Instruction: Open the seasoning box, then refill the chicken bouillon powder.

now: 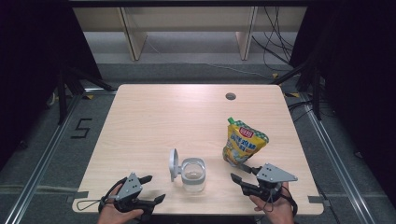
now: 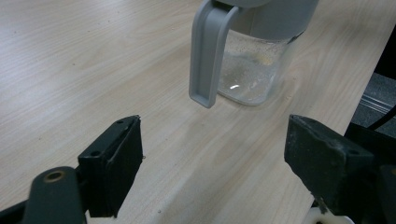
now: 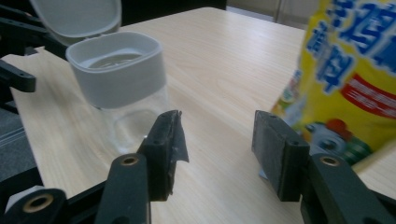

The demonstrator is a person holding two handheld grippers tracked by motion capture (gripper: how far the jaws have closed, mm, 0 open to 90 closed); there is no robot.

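The jar (image 1: 193, 173) stands lid-open for filling. The left hand-held gripper (image 1: 150, 189) and right hand-held gripper (image 1: 242, 173) are open, empty; the pouch (image 1: 243, 142) stands beside the right.

**Pretty sure this is a lab recording booth, not anyone's kitchen**

The light wood table (image 1: 154, 116) sits alone on grey carpet, boxed in by black curtains (image 1: 32, 56) on both sides. Metal rails (image 1: 39, 163) run along the floor, loose cables (image 1: 275, 42) trail at the back right, and there's a "5" (image 1: 81, 128) taped on the floor to the left. Bare wooden shelving (image 1: 187, 28) stands behind. It's a staged test cell.
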